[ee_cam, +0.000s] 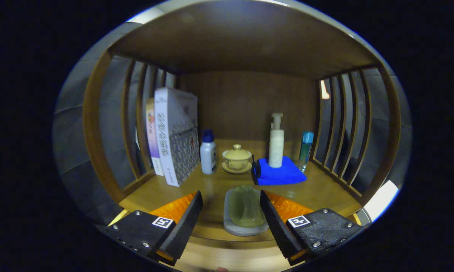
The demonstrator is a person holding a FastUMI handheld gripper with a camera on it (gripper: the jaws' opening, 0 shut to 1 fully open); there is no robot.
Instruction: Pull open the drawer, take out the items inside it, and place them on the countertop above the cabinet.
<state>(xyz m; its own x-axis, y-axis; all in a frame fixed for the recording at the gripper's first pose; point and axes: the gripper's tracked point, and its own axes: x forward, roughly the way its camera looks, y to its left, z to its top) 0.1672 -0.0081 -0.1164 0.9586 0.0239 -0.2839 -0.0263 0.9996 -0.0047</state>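
Hovering with tongs (230, 211) spread wide and empty around the soap dish (245, 215) on the surface (325, 189), we judge placing done; next, back away.

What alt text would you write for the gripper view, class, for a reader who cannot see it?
The open claw flanks a green soap bar on its grey dish, untouched, on a wooden shelf. Beyond stand books, a white bottle, a lidded cup and a pump bottle on blue cloth.

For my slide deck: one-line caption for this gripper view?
Open gripper straddling a green soap bar on its gray dish, shelf items beyond.
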